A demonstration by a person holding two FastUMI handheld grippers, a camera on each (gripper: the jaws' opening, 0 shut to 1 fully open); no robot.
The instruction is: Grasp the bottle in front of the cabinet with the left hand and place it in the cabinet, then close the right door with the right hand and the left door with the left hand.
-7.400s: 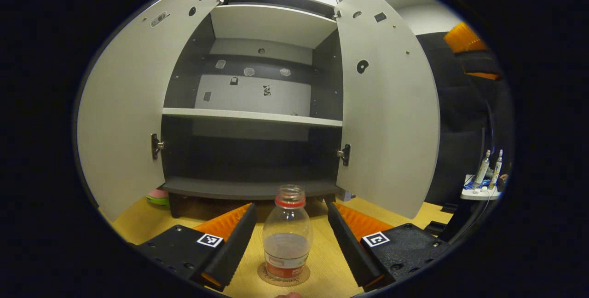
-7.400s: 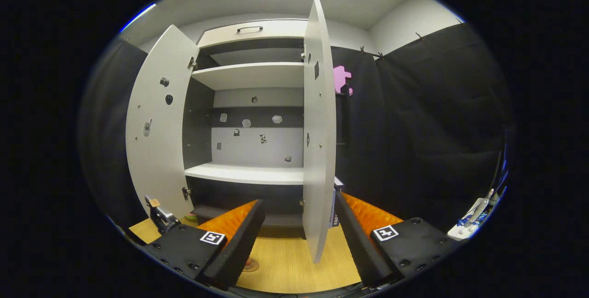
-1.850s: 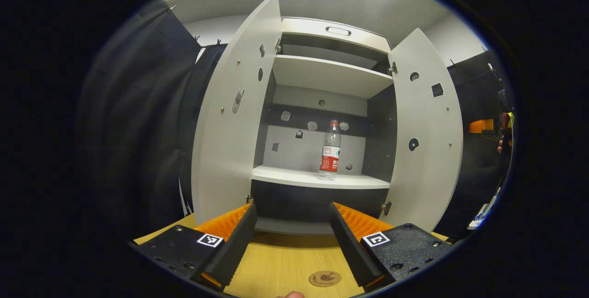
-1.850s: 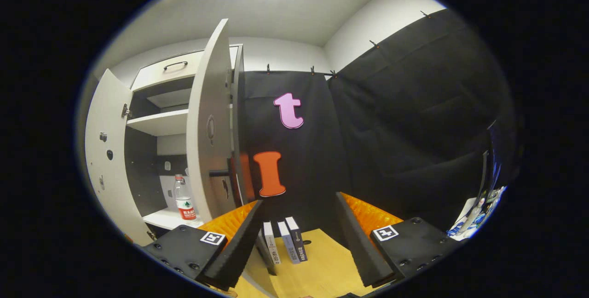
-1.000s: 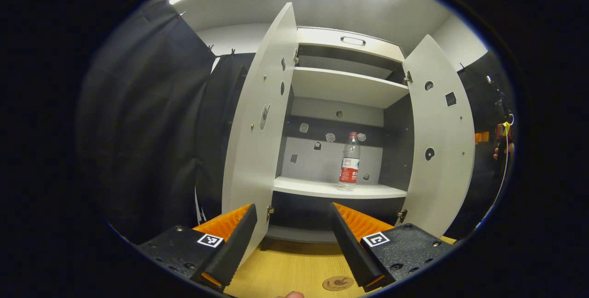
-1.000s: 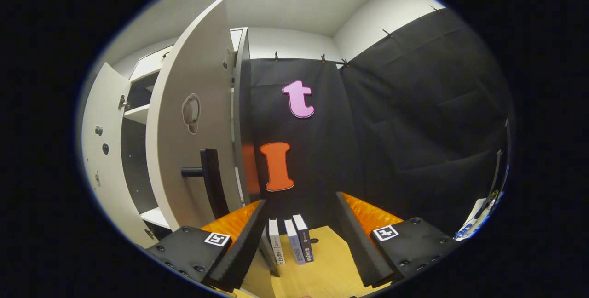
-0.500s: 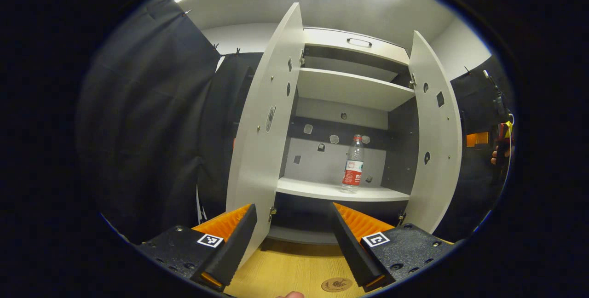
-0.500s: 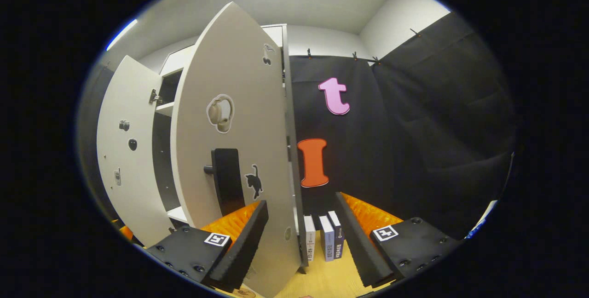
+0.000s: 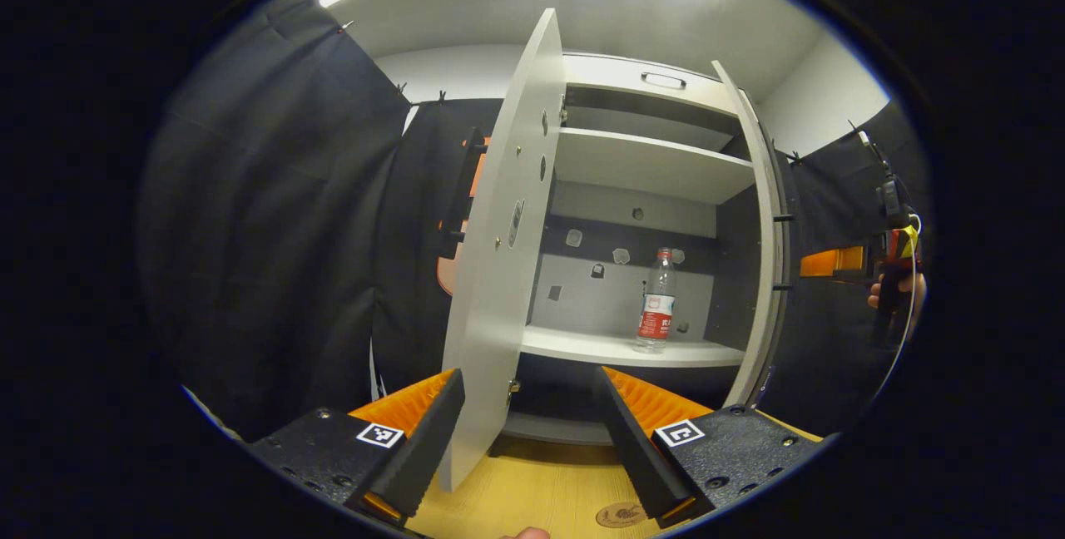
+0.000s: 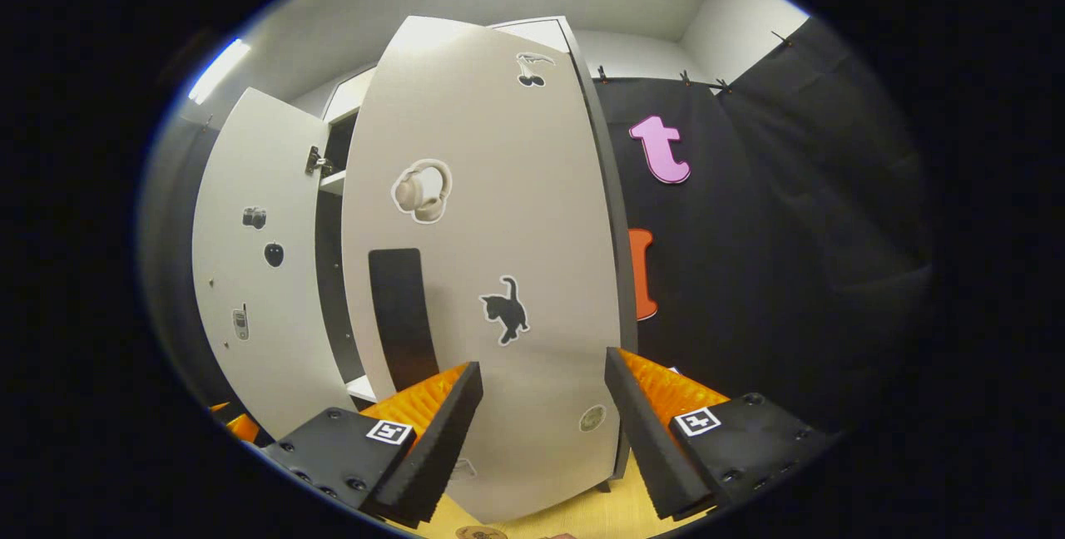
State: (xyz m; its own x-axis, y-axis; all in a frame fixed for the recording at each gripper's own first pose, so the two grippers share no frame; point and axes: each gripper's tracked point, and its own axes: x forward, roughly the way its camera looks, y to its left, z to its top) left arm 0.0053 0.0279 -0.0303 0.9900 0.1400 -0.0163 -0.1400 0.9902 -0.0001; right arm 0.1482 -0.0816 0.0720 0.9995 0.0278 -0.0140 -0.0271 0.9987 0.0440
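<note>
Doors first: in the left gripper view the left door (image 9: 503,273) stands edge-on and wide open, its lower corner just above the wooden tabletop (image 9: 532,489), while the right door (image 9: 770,248) is swung partway in, leaving a broad gap into the cabinet (image 9: 641,165). One bottle (image 9: 656,301) stands upright on the middle shelf (image 9: 624,349), well beyond the left gripper (image 9: 528,439), whose two fingers are spread and hold nothing. One round coaster (image 9: 620,514) lies on the tabletop beside that gripper's right finger. In the right gripper view the right gripper (image 10: 541,431) is spread too, empty, close before the right door's outer face (image 10: 491,273), which carries one dark handle (image 10: 402,314).
</note>
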